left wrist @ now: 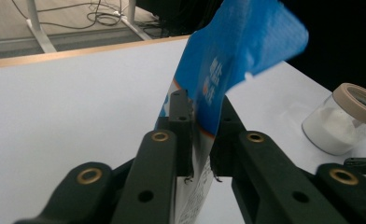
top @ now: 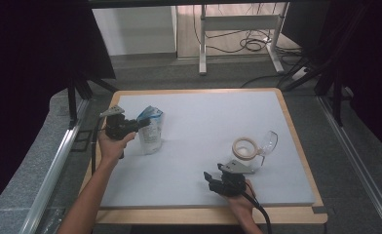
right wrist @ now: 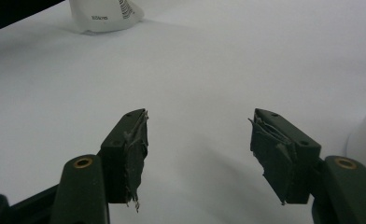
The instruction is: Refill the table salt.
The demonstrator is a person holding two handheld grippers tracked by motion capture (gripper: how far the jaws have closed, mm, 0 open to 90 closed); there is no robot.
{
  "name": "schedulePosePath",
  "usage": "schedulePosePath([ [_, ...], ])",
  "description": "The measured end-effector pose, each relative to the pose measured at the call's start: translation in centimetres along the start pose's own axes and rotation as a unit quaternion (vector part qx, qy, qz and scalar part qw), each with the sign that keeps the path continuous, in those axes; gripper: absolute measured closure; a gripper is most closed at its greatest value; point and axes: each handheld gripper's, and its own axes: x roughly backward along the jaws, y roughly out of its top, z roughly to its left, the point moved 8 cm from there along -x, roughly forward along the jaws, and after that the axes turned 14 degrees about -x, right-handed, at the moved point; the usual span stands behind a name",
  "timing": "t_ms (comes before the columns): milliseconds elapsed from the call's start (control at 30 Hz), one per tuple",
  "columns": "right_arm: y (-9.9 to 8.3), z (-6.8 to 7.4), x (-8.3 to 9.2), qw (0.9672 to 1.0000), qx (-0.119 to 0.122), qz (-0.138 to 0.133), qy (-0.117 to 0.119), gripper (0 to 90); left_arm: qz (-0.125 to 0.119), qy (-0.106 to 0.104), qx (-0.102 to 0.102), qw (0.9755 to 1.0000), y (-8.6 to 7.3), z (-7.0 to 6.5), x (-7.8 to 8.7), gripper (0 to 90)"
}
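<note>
A blue-and-white pouch (top: 150,129) stands on the white mat (top: 203,161) at the left. My left gripper (top: 141,124) reaches its top from the left. In the left gripper view the pouch's blue upper edge (left wrist: 237,42) runs between the jaws of the left gripper (left wrist: 202,121), whose pads stand slightly apart around it, open. A glass jar (top: 264,144) with a tan-rimmed mouth and white powder inside (left wrist: 335,128) lies tilted at the right. My right gripper (top: 209,180) rests near the front edge, below and left of the jar. The right gripper (right wrist: 200,135) is open with nothing between its jaws, and the pouch's base (right wrist: 106,14) shows far off.
The mat lies on a wood-edged table (top: 296,141). Black curtains and metal rails flank both sides. A desk frame with floor cables (top: 238,39) stands beyond the far edge.
</note>
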Motion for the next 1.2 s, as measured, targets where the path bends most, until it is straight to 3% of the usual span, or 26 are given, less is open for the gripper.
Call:
schedulePosePath([
  [233, 0.1, -0.2, 0.1, 1.0000, -0.003, -0.002, 0.000, 37.2, 0.000, -0.005, -0.003, 1.0000, 0.0, -0.6, -0.5, 66.8],
  [433, 0.1, -0.1, 0.1, 1.0000, -0.003, -0.001, 0.000, 37.1, 0.003, 0.007, -0.009, 0.9999, -0.2, -0.9, -0.1, 50.1],
  [833, 0.3, -0.2, 0.3, 1.0000, -0.006, -0.005, 0.001, 37.1, 0.030, 0.002, -0.025, 0.9992, -2.6, -2.4, 1.5, 39.7],
  [1000, 0.5, -0.4, 0.4, 1.0000, -0.006, -0.006, 0.000, 37.2, 0.034, 0.004, -0.027, 0.9991, -3.8, -2.8, 2.2, 39.5],
  [1100, 0.7, -0.6, 0.7, 0.9999, -0.007, -0.010, -0.001, 37.2, 0.022, -0.003, -0.013, 0.9997, -4.5, -3.2, 2.8, 39.5],
  [1200, 0.9, -1.0, 1.1, 0.9999, -0.008, -0.013, 0.000, 37.2, 0.026, 0.006, -0.021, 0.9994, -5.4, -3.7, 3.1, 39.4],
])
